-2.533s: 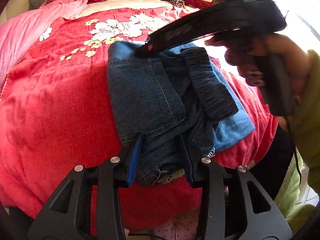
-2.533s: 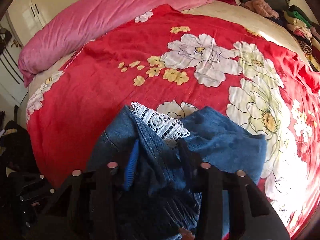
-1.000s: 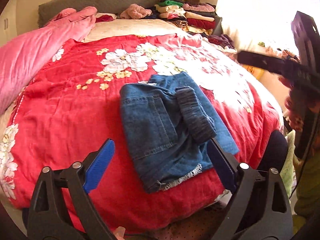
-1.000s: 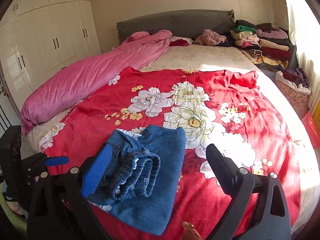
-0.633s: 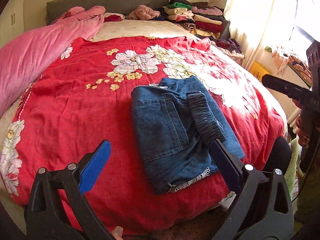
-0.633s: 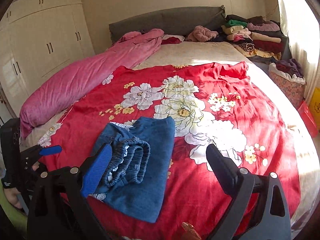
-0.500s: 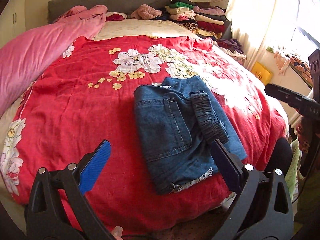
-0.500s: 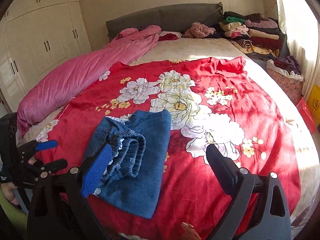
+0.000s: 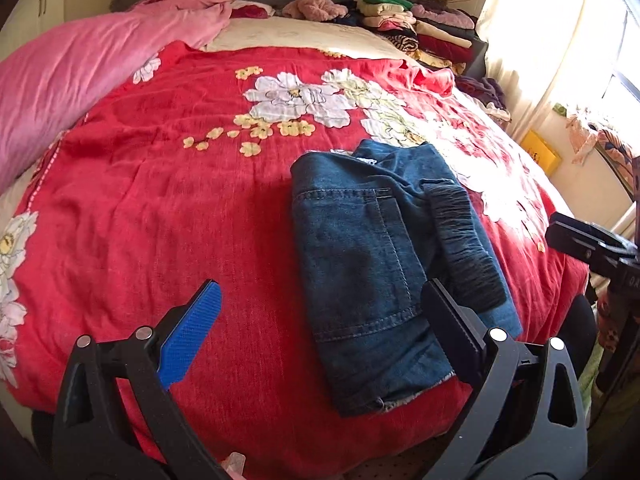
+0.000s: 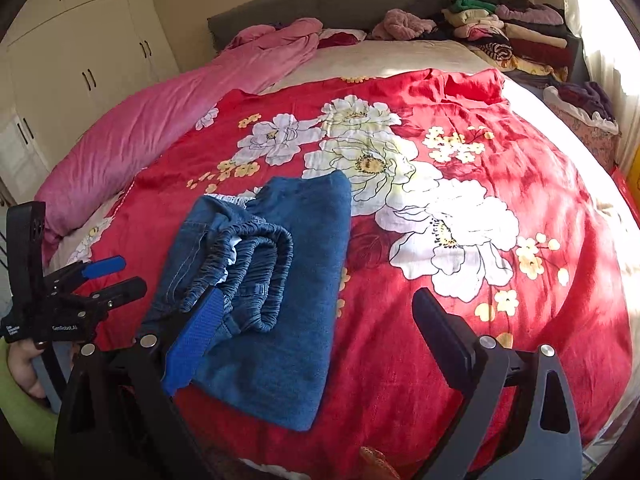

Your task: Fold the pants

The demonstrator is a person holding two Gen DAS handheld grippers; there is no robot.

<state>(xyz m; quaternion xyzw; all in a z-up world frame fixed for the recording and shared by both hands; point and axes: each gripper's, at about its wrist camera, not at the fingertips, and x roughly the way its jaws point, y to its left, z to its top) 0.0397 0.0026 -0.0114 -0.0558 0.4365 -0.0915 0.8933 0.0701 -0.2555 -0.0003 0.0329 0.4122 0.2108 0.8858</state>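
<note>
Blue denim pants (image 9: 376, 256) lie folded into a compact rectangle on the red flowered bedspread (image 9: 160, 208), elastic waistband on top. In the right wrist view the same pants (image 10: 272, 264) rest near the bed's front left. My left gripper (image 9: 320, 320) hangs open just in front of the pants, nothing between its fingers. My right gripper (image 10: 316, 332) is also open, held back above the bedspread (image 10: 460, 320), its blue pad (image 10: 196, 332) in front of the waistband. The left gripper (image 10: 96, 276) also shows in the right wrist view, held by a hand.
A pink quilt (image 9: 80, 80) lies along the left side of the bed. Stacks of folded clothes (image 10: 512, 36) sit by the grey headboard (image 10: 320, 0). White wardrobes (image 10: 80, 60) stand at left. A window and curtain (image 9: 560, 40) are at right.
Both grippers let go of the pants, opened and drew back from the bed. The folded pants stay where they were laid.
</note>
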